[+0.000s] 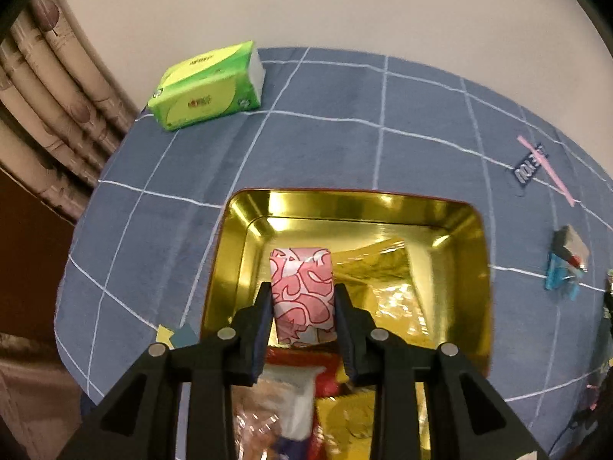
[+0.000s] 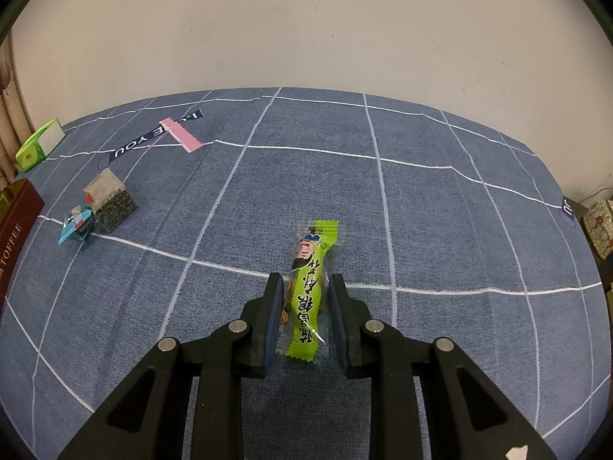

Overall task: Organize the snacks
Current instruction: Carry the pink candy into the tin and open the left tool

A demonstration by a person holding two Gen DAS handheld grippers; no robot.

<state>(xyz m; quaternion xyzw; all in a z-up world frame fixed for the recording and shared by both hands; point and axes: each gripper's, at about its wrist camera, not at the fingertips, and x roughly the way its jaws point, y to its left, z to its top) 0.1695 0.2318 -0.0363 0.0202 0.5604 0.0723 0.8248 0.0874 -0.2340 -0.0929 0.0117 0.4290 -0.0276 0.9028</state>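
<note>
Left gripper (image 1: 302, 295) clamps a pink packet (image 1: 301, 291) over the tin (image 1: 471, 253); right gripper (image 2: 305, 287) clamps a green snack (image 2: 309, 291) mid-table.

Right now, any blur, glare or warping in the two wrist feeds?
Left wrist: motion blur smears the blue snack and the cloth grid; the gold tin glares hard; the tint is warm. Right wrist: sharp and evenly lit, print on the green snack readable. Both: fisheye bends the grid lines, dark corners.

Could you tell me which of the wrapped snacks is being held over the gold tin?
The pink-and-white patterned packet, clamped in the left gripper above the gold metal tin; the green-wrapped snack stick sits in the right gripper over bare cloth.
</note>
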